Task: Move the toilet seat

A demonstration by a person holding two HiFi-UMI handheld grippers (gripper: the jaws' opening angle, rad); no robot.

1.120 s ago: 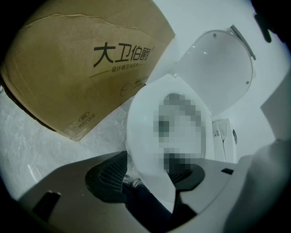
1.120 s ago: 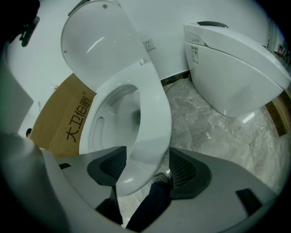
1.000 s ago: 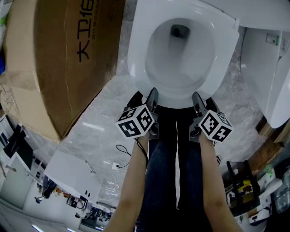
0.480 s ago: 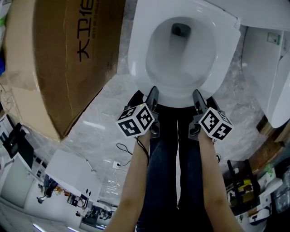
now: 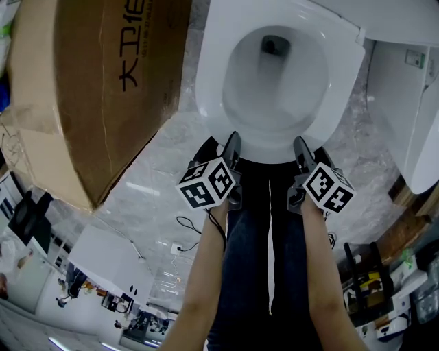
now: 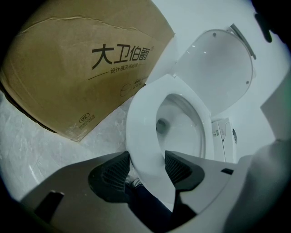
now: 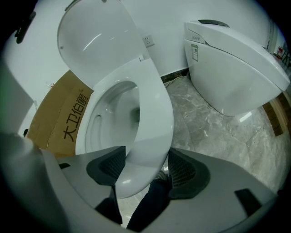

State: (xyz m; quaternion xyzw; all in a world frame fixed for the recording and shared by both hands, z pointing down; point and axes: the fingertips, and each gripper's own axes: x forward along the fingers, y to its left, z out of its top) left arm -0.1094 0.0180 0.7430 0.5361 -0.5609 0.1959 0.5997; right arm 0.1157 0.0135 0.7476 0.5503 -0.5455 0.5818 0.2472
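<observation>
The white toilet seat (image 5: 210,82) lies down around the bowl (image 5: 274,82), and its lid (image 5: 384,14) stands raised behind. Both grippers meet the seat's front rim. My left gripper (image 5: 233,141) has the rim between its dark pads (image 6: 111,170), and the seat (image 6: 136,118) touches both pads. Just to the right, my right gripper (image 5: 299,145) holds the same rim; the seat (image 7: 157,113) fills the gap between its pads (image 7: 186,172). In both gripper views the lid (image 6: 213,68) (image 7: 95,41) stays tilted back.
A large cardboard box (image 5: 96,82) leans close on the toilet's left. A second white toilet (image 5: 411,103) stands on the right. The person's legs in dark trousers (image 5: 264,260) are right in front of the bowl. The floor (image 5: 137,185) is grey marble.
Almost nothing differs: the head view has shifted a few pixels, and both grippers stay at the seat's front rim.
</observation>
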